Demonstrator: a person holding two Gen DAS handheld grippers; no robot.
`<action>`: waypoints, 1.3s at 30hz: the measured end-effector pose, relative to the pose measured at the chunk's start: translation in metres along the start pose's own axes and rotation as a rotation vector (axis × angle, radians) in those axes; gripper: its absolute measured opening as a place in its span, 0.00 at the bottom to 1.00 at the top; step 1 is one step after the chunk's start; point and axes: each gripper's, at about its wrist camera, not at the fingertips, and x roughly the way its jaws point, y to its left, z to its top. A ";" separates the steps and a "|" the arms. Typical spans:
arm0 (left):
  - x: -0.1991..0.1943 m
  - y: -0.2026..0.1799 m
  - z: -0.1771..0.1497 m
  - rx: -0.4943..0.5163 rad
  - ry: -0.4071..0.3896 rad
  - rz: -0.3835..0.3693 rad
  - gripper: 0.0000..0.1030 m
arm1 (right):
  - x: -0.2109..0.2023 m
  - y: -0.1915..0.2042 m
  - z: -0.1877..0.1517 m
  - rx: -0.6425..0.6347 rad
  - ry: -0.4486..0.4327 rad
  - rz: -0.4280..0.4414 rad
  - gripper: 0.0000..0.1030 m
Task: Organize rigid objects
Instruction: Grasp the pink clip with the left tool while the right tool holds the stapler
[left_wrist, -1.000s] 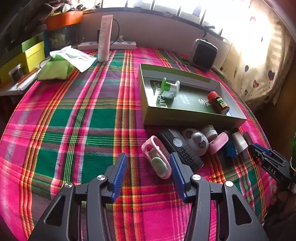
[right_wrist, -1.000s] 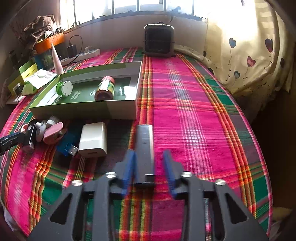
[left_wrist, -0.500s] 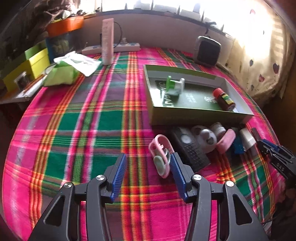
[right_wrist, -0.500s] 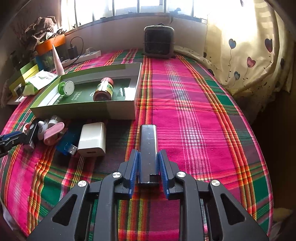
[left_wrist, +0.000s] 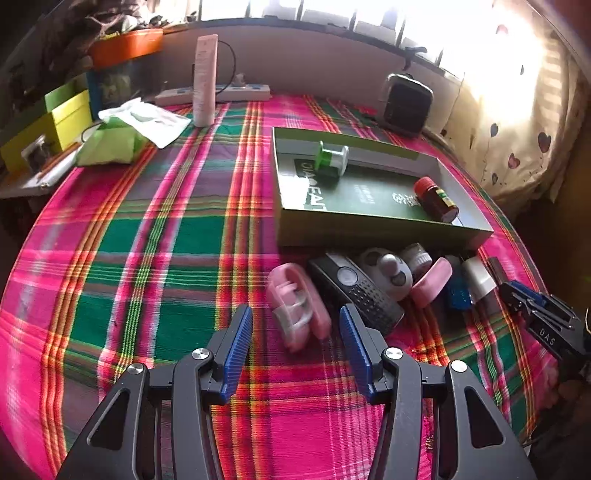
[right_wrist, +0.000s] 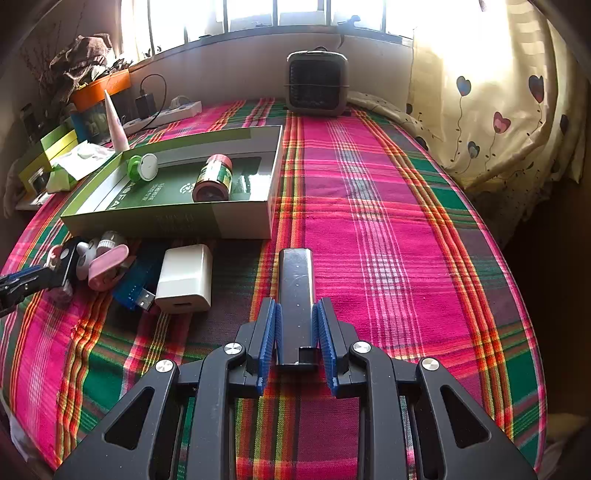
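Both grippers lie low: right gripper (right_wrist: 296, 325) clamps the dark bar (right_wrist: 296, 291), left gripper (left_wrist: 295, 328) gapes around the pink clip (left_wrist: 299, 304)

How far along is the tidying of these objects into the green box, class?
Done: the green spool and the red-capped bottle lie in the green box. In hand: the right gripper is shut on the dark bar; the left gripper is open around the pink clip. Left: the remote, the white charger, the blue USB stick and other small items beside the box.

Both wrist cams low over table, facing window; share green box (left_wrist: 369, 229) (right_wrist: 177, 221).
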 end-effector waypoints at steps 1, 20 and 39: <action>0.001 -0.001 0.000 0.004 0.000 0.004 0.47 | 0.000 0.000 0.000 0.000 0.000 0.000 0.24; 0.015 0.011 0.008 0.040 -0.021 0.134 0.47 | 0.002 0.001 0.001 -0.001 0.001 -0.004 0.24; 0.013 0.024 0.009 0.005 -0.041 0.119 0.21 | 0.003 0.003 0.001 0.009 0.000 -0.015 0.24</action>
